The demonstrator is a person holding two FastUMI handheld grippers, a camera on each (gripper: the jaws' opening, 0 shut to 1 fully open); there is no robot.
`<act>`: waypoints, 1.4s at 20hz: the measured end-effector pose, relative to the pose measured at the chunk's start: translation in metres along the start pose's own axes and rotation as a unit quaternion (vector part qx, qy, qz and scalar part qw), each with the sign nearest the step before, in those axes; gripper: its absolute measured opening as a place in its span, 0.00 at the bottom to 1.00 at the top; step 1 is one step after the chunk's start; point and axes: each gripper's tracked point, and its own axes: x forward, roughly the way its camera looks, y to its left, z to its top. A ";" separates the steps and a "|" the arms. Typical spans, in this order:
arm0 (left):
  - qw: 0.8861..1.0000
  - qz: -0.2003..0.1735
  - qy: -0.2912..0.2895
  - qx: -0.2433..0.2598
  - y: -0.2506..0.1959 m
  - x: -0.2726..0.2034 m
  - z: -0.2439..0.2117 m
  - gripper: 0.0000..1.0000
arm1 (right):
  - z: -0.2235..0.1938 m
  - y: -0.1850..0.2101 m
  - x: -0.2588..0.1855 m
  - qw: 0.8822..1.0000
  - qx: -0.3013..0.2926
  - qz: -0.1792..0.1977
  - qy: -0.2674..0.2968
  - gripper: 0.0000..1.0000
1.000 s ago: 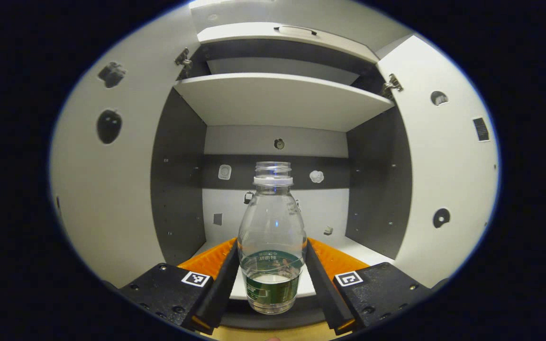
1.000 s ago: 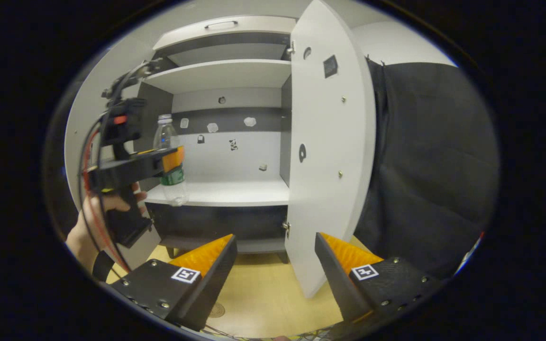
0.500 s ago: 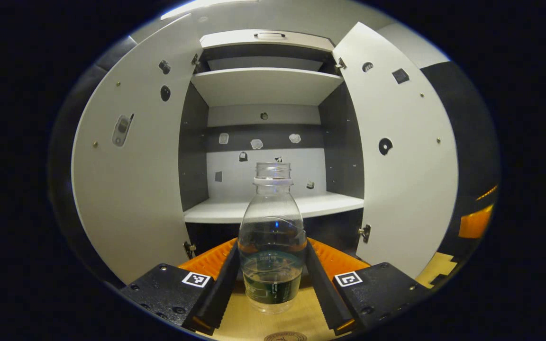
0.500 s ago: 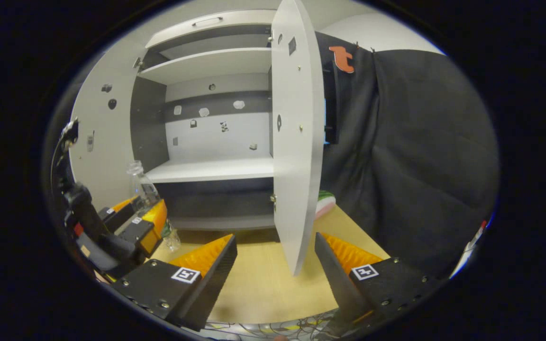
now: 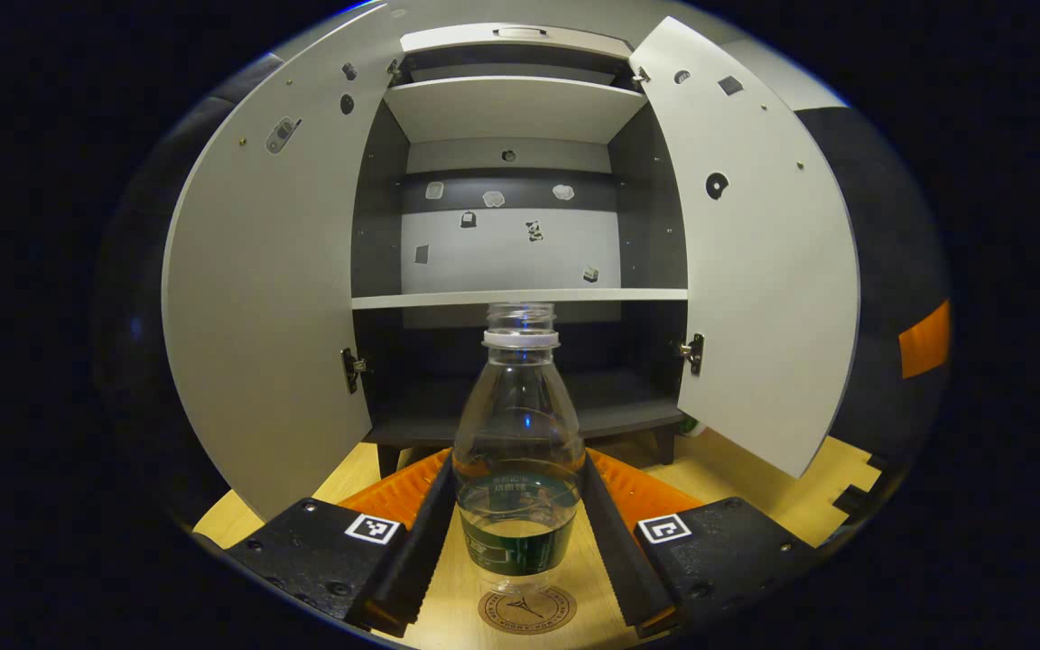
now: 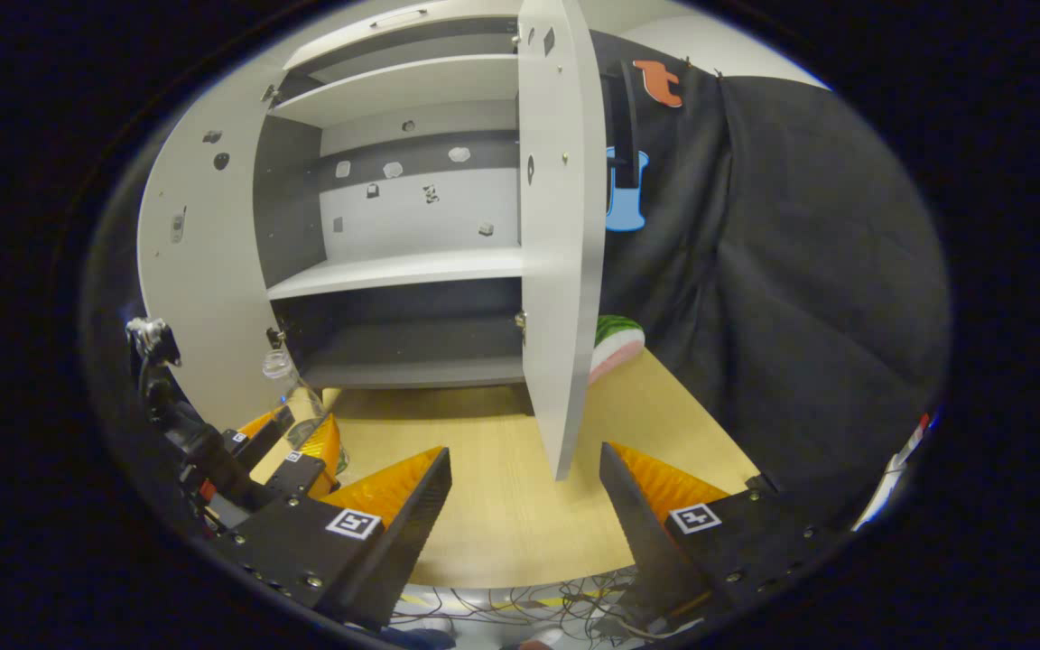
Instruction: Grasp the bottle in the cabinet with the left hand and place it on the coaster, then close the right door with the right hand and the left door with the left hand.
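Note:
My left gripper (image 5: 520,519) is shut on a clear, capless bottle (image 5: 518,451) with a green label and a little water. The bottle hangs upright just above a round brown coaster (image 5: 526,611) on the wooden table. Whether its base touches the coaster I cannot tell. Behind stands the white cabinet (image 5: 520,298), its left door (image 5: 276,298) and right door (image 5: 755,262) wide open. In the right gripper view, my right gripper (image 6: 524,492) is open over the table, near the right door's (image 6: 556,253) lower edge. The left gripper (image 6: 299,442) with the bottle (image 6: 290,397) appears low at the left there.
The wooden tabletop (image 6: 502,506) stretches in front of the cabinet. A watermelon-slice object (image 6: 615,343) lies behind the right door by the black cloth wall (image 6: 782,271). Cables (image 6: 520,614) hang at the table's near edge. The cabinet shelves (image 5: 520,296) are bare.
The left gripper has drawn the bottle out of the cabinet and lowered it toward the table; the coaster now lies beneath it. The right gripper has pulled back slightly and stays open.

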 end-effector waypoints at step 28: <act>0.997 0.022 0.065 -0.033 -0.004 -0.020 -0.084 0.83 | -0.063 0.009 0.006 0.996 -0.013 0.027 0.083 1.00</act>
